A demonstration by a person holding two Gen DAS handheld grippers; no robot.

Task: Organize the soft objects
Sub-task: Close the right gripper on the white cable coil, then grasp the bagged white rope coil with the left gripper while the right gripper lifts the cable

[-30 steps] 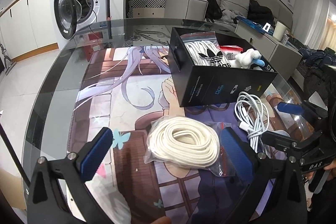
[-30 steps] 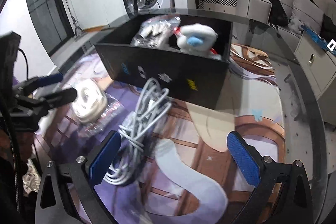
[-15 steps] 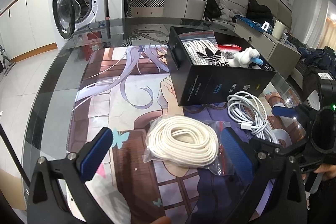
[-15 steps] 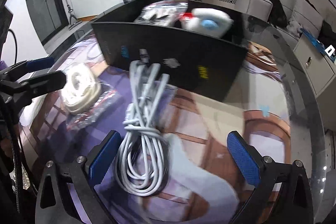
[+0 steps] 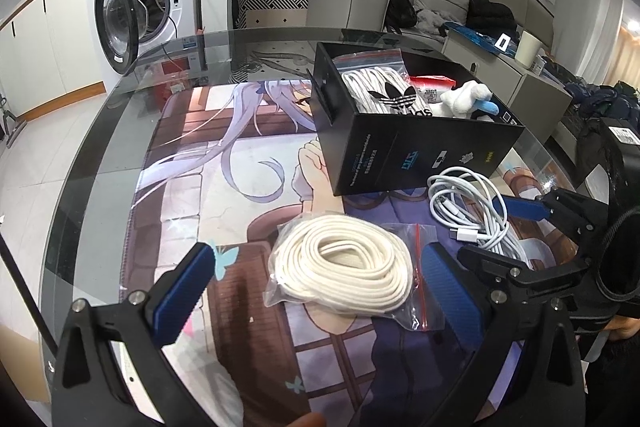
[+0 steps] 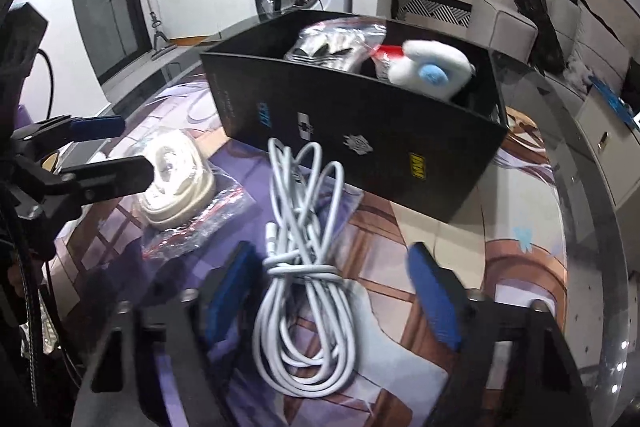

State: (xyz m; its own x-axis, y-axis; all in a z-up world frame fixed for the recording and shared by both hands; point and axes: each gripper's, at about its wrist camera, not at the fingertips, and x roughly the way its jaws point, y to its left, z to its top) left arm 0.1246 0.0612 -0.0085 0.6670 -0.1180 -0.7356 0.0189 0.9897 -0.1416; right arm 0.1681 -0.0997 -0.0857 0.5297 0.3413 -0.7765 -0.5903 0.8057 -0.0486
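My left gripper (image 5: 312,291) spread wide around bagged white rope (image 5: 344,267) on the tabletop (image 5: 80,187), my right gripper (image 6: 332,287) spread astride white cable bundle (image 6: 304,287), black box (image 6: 360,135) just beyond holding plush toy (image 6: 432,67).

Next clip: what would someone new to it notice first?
A black box sits mid-table, already holding bagged white laces and a white plush toy. In front of it, a bagged coil of cream rope lies between the open left gripper fingers, while the open right gripper straddles a bundled white cable.
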